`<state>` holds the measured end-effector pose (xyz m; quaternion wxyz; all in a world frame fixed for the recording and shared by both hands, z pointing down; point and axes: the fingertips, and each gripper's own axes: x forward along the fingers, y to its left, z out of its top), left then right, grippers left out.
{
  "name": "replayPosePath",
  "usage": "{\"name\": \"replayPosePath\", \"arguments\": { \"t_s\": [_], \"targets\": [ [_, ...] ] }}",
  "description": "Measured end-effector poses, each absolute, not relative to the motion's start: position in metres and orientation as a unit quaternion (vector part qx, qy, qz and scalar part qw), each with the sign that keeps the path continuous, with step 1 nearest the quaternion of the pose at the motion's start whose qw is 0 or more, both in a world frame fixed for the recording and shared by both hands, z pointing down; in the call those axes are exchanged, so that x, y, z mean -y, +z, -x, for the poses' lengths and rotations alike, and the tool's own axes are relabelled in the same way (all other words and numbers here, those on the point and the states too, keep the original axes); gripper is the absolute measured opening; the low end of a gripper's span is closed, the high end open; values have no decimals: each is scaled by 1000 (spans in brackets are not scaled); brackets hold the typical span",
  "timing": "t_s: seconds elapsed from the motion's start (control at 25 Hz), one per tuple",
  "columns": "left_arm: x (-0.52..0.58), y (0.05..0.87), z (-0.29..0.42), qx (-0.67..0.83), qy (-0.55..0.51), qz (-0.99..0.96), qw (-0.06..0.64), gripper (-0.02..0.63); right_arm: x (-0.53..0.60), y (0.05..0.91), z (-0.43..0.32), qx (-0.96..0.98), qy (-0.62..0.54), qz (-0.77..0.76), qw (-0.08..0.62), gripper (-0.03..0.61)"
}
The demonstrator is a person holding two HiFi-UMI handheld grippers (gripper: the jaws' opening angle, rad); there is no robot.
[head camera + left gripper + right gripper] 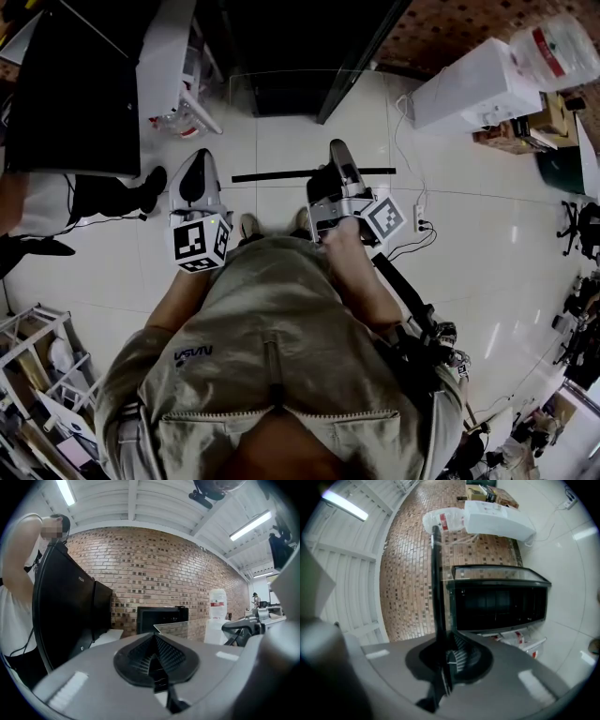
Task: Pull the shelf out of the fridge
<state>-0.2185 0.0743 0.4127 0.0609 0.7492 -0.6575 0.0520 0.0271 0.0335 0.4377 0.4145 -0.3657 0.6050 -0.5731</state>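
shelf out in front of the fridge, right gripper clamped on its front edge

right gripper [443, 656] was closed on the shelf's [309, 174] dark front strip, which ran straight between its jaws in the right gripper view. the glass pane stretched away from the strip toward the open fridge [281, 56], roughly level above the white floor [487, 244]. its far edge sat near the fridge mouth; couldn't tell whether it was fully clear. left gripper [157, 656] was closed with nothing between the jaws, held left of the shelf and not touching it. black fridge door [75, 84] stood swung open on the left, white water dispenser [469, 89] to the right.
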Motion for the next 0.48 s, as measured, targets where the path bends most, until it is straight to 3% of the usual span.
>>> {"name": "replayPosePath", "arguments": {
  "t_s": [0.48],
  "targets": [
    [-71,411,217,649,52,-756,60,6,-34,436,-27,-599,-574,364,423,12]
  ]
}}
